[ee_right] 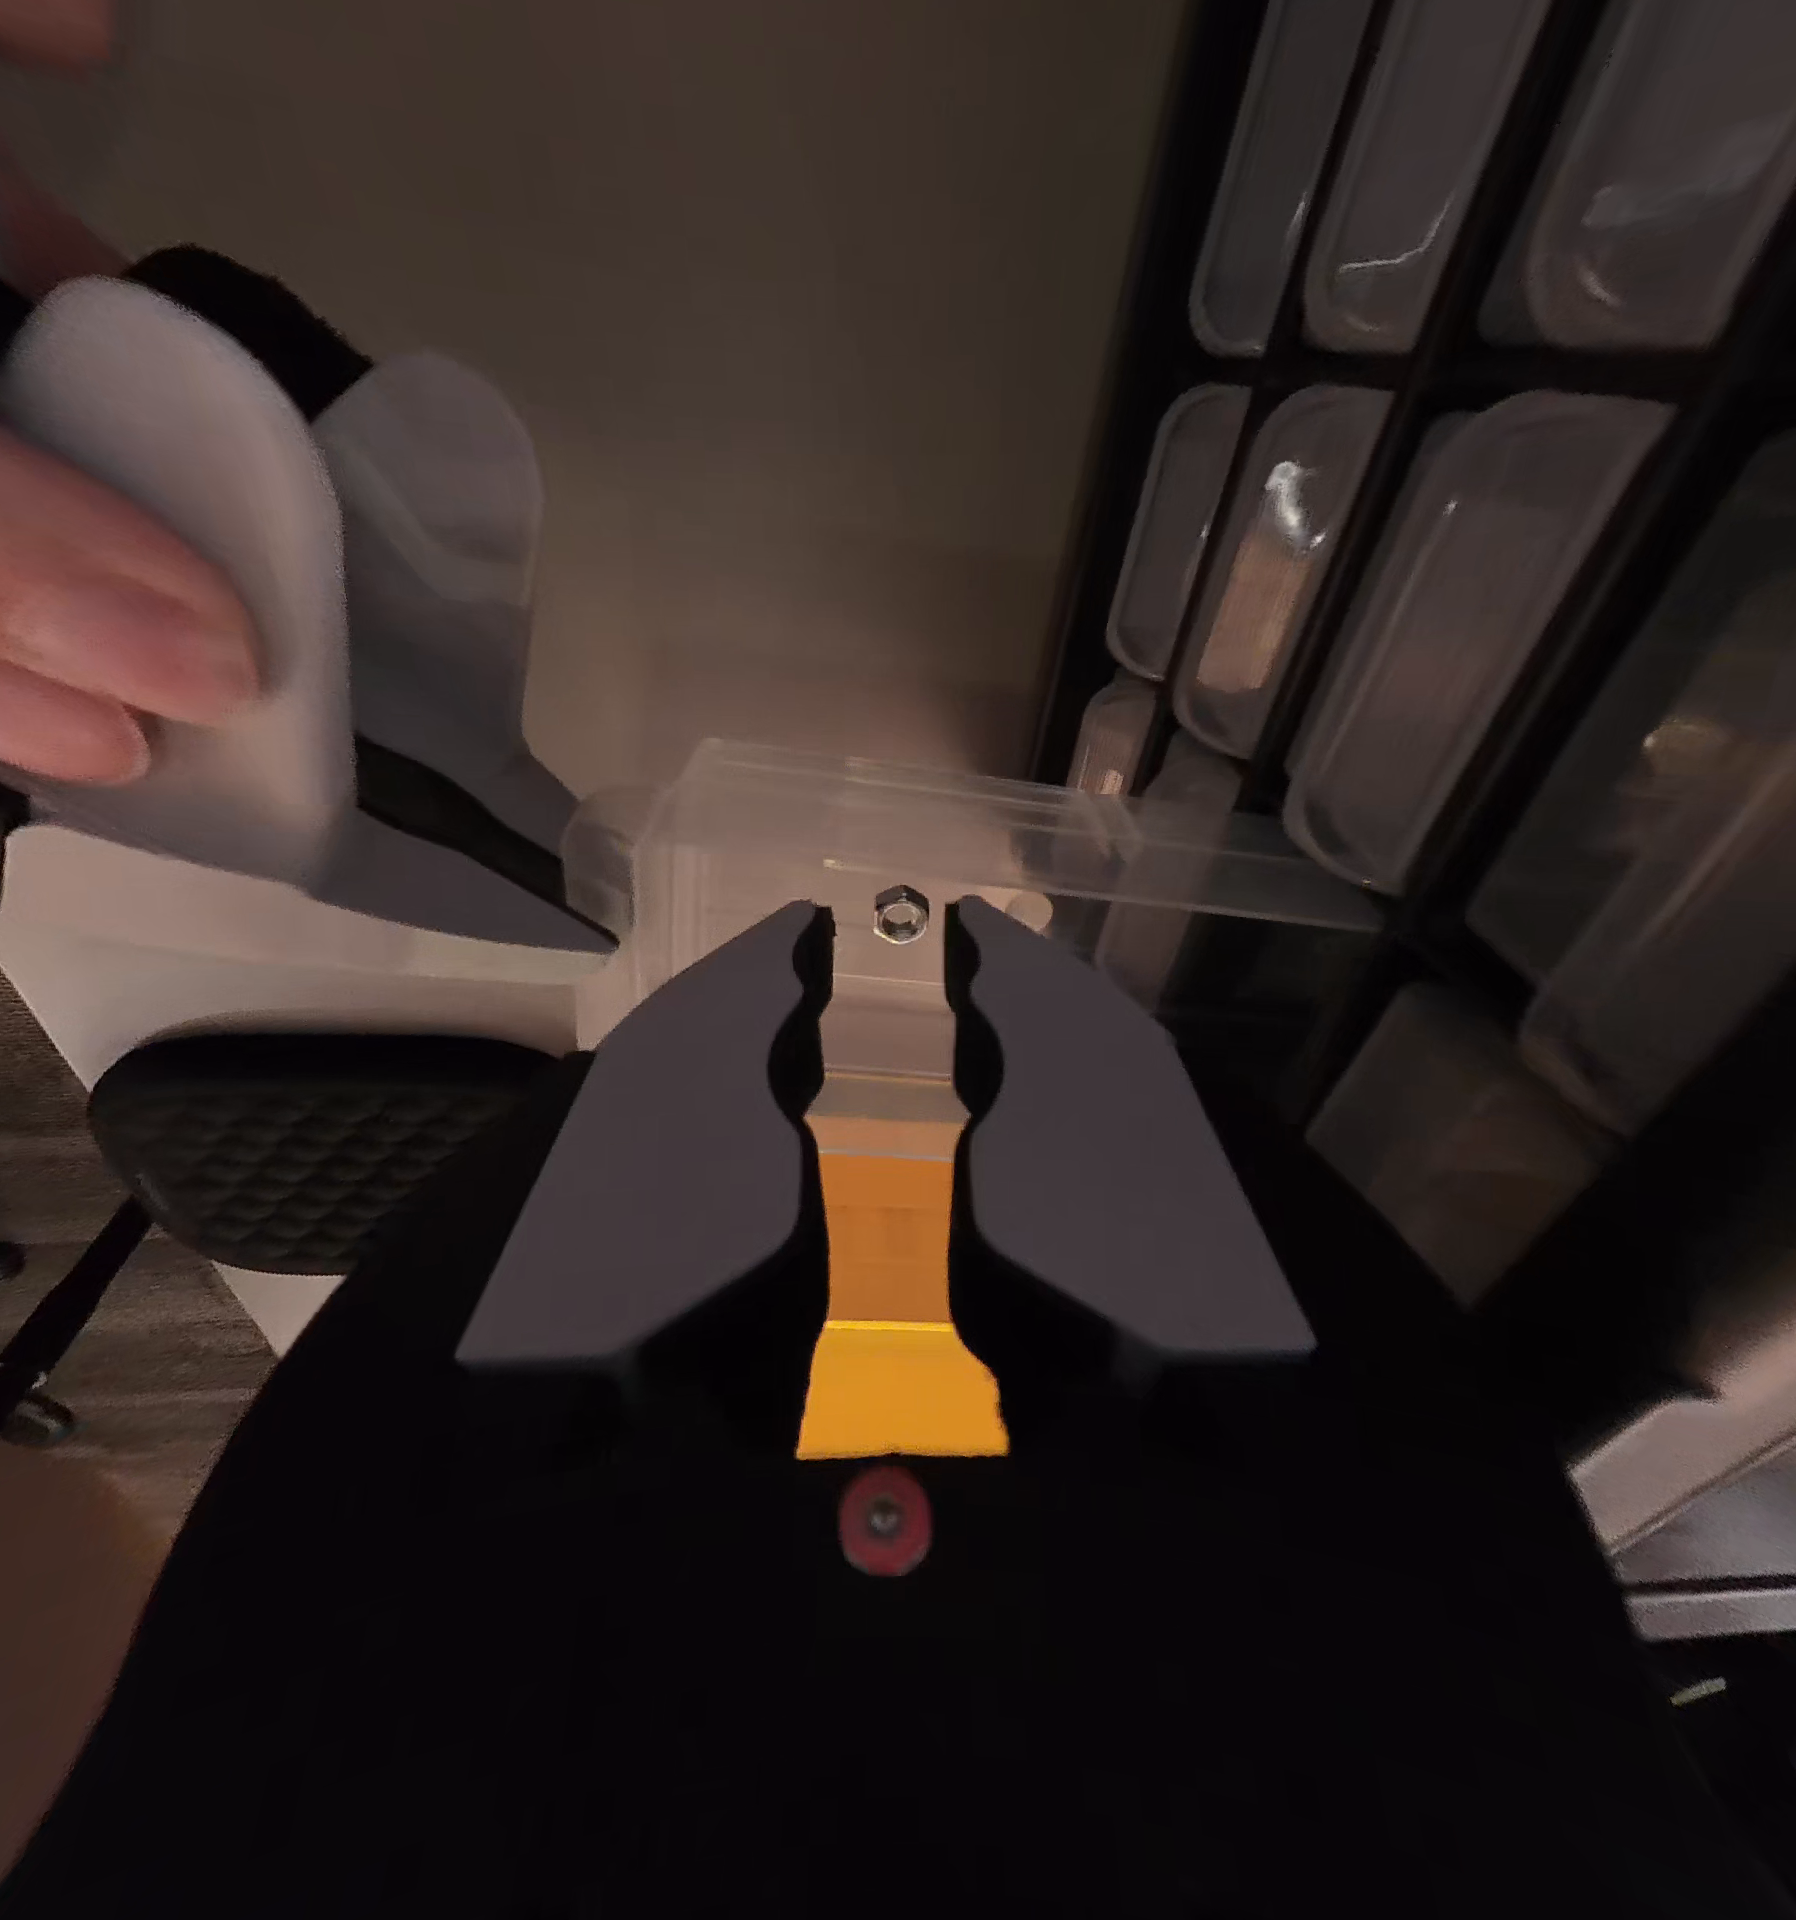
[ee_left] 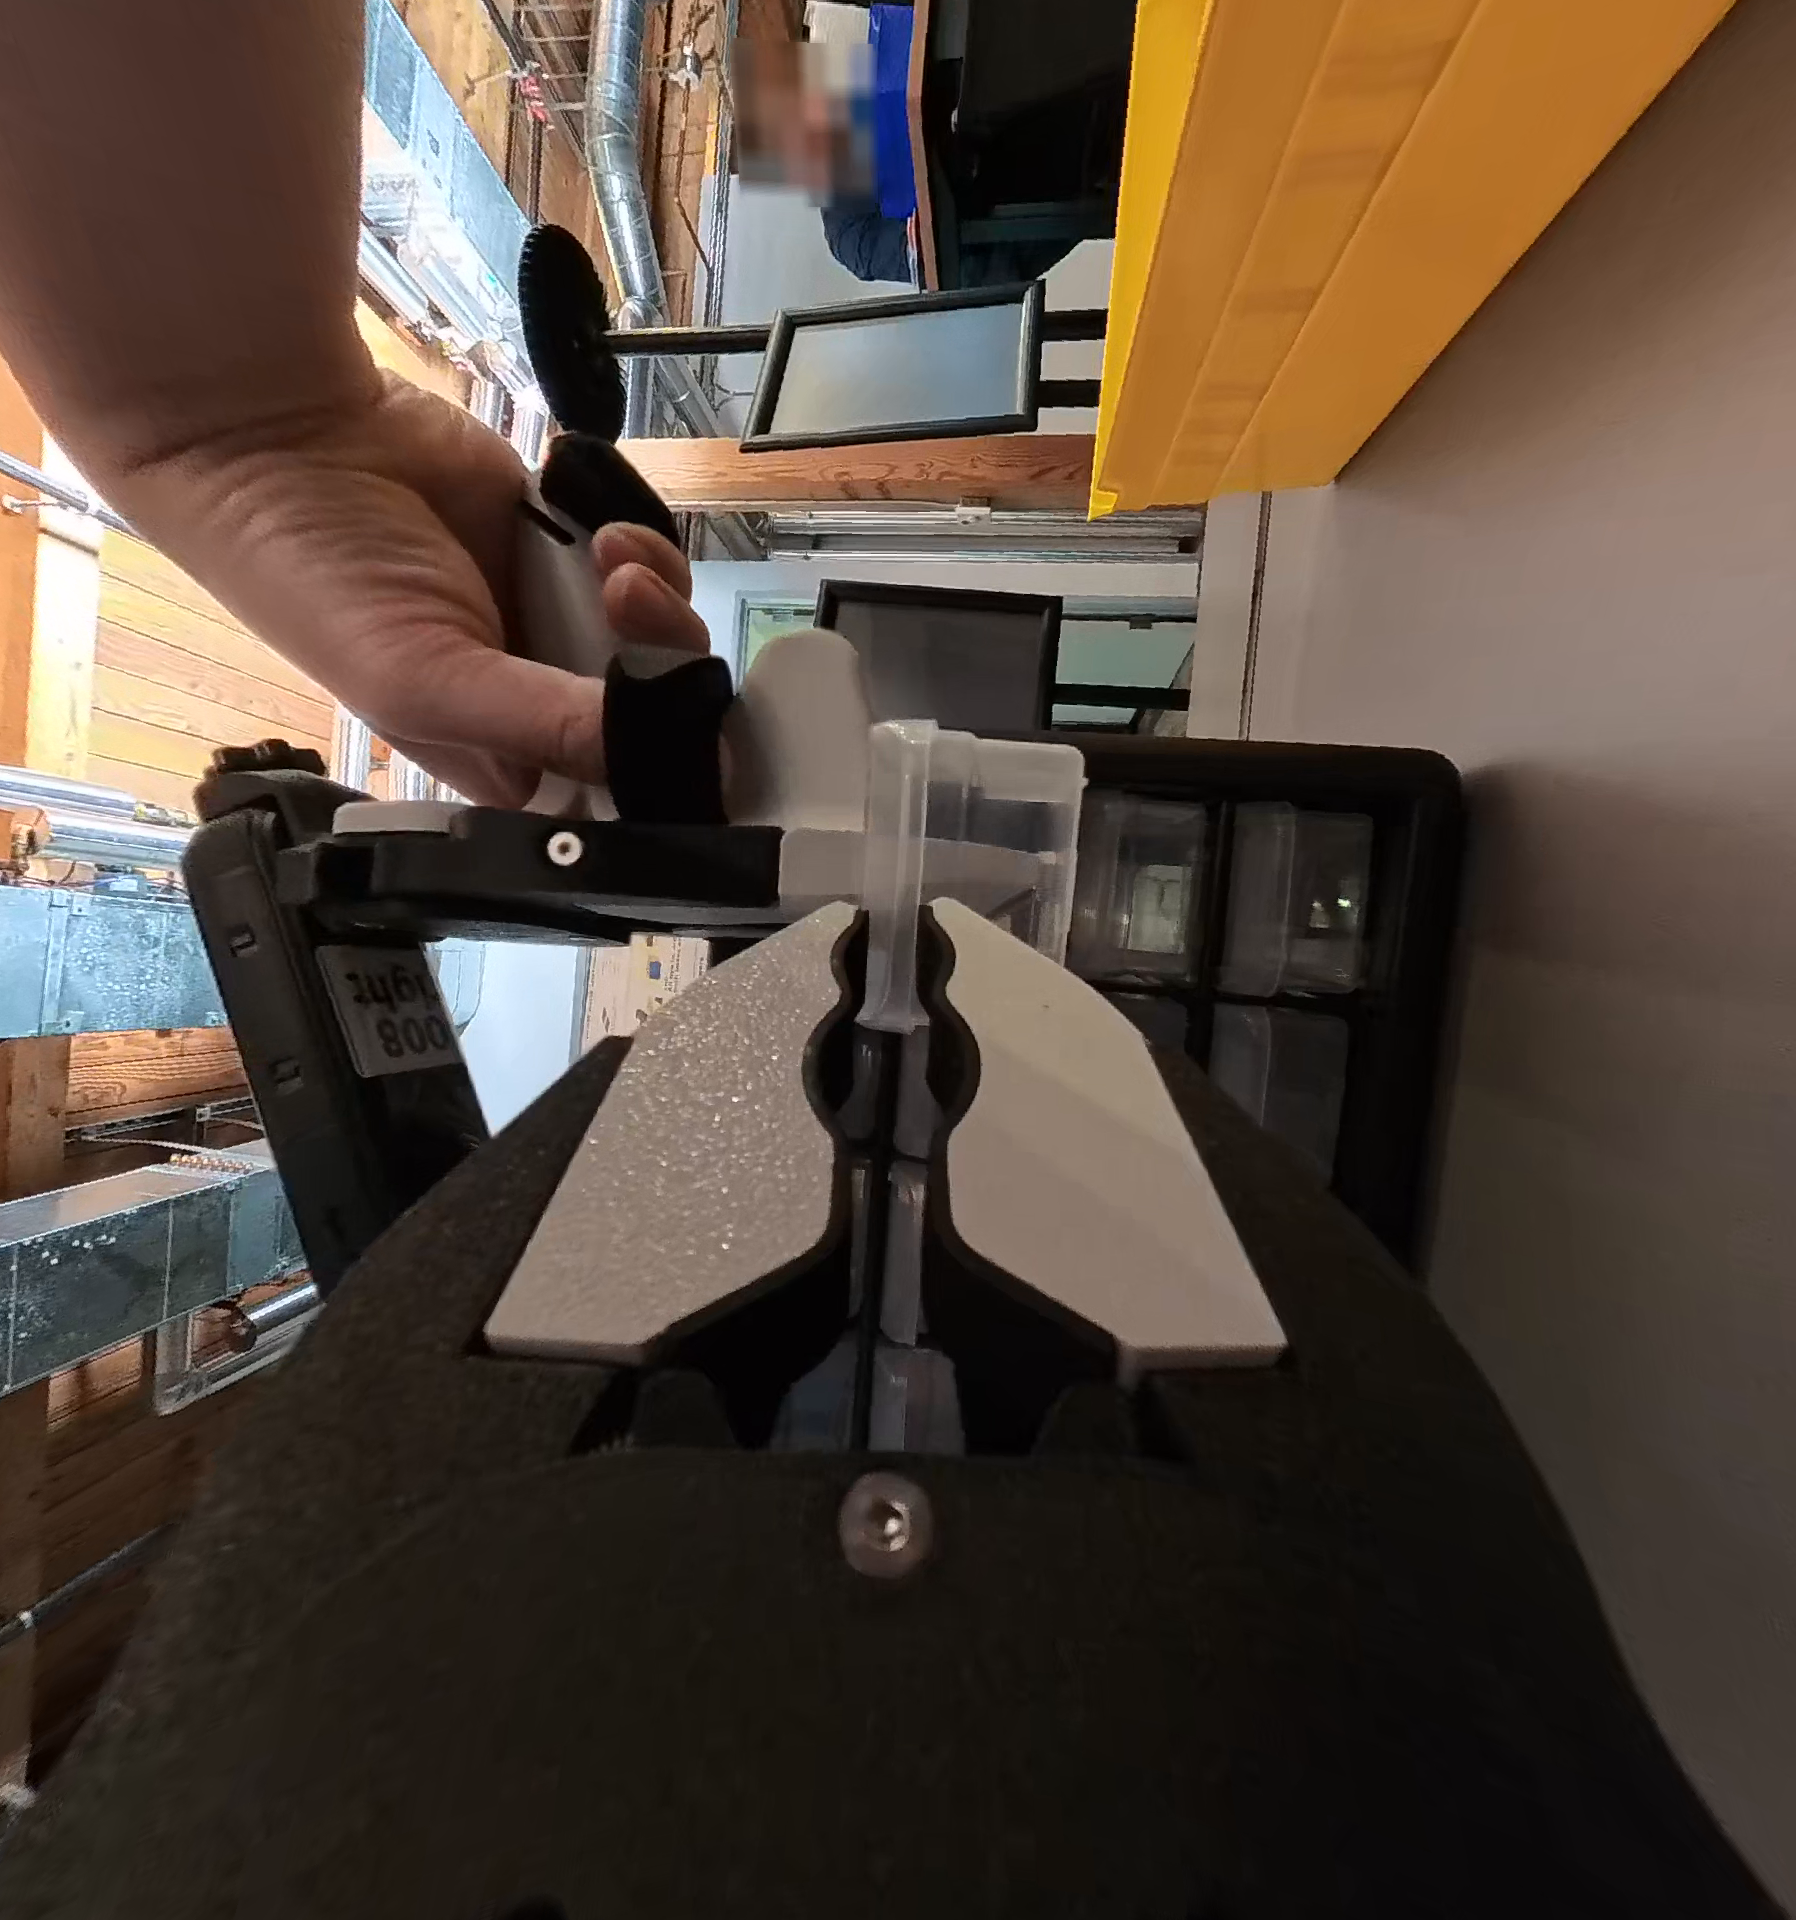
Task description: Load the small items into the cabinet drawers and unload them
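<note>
In the left wrist view, the left gripper (ee_left: 892, 971) is clamped on the thin front handle of a clear plastic drawer (ee_left: 987, 821), its two pale fingers (ee_left: 1060, 1132) pressed against the tab from either side. The drawer is pulled partway out of the black cabinet (ee_left: 1393, 997), which sits against a grey wall (ee_left: 1652, 1039). Other clear drawers fill the cabinet's slots beside the pulled one. Just beside the drawer, on the side away from the cabinet, a hand (ee_left: 374, 592) holds the right gripper (ee_left: 821, 842), whose white tips reach over the drawer. A yellow bin (ee_left: 1341, 239) stands farther along the wall from the cabinet.

In the right wrist view, the right gripper (ee_right: 886, 925) hangs over the same drawer (ee_right: 977, 831), which juts out from the cabinet (ee_right: 1496, 727). Its jaws stand apart — a small metal hex nut (ee_right: 892, 914) lies between the tips, touching neither. The nut appears to rest inside the drawer, near the handle end away from the cabinet. At that handle end the left gripper's (ee_right: 603, 925) white tips meet the drawer, with fingers (ee_right: 73, 665) of the person's hand behind them.
</note>
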